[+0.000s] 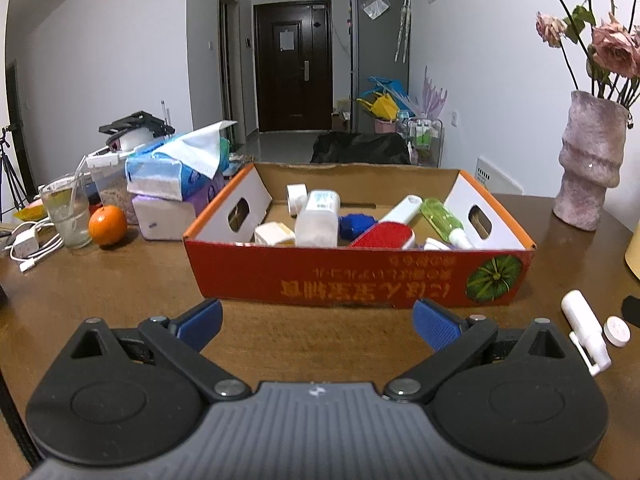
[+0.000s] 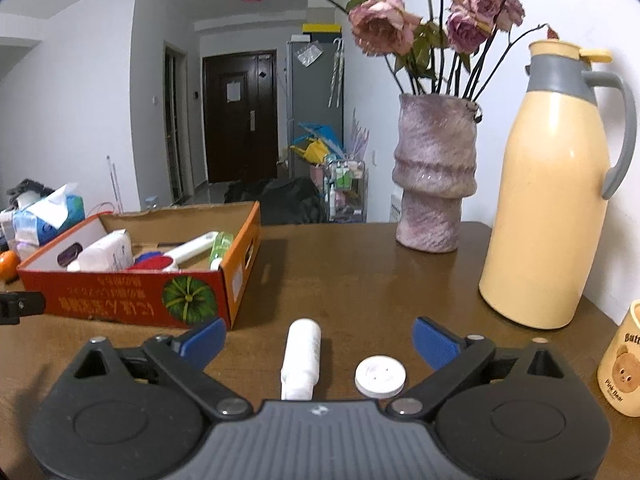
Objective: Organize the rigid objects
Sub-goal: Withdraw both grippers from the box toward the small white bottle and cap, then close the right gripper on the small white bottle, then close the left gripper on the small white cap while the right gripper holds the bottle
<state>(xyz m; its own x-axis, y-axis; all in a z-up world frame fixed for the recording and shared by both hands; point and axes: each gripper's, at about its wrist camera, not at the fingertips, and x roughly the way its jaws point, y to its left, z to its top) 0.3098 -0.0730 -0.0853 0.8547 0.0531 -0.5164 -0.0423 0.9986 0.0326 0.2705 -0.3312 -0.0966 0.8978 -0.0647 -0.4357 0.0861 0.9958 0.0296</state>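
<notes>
Right gripper (image 2: 318,338) fingers spreading wide around white bottle (image 2: 302,358) lying on bench (image 2: 360,280), left gripper (image 1: 318,320) fingers gaping empty before cardboard box (image 1: 360,276)

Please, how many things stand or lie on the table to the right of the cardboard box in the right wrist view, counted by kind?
white spray bottle: 1
white round cap: 1
vase with dried roses: 1
yellow thermos jug: 1
bear mug: 1
Total: 5
</notes>
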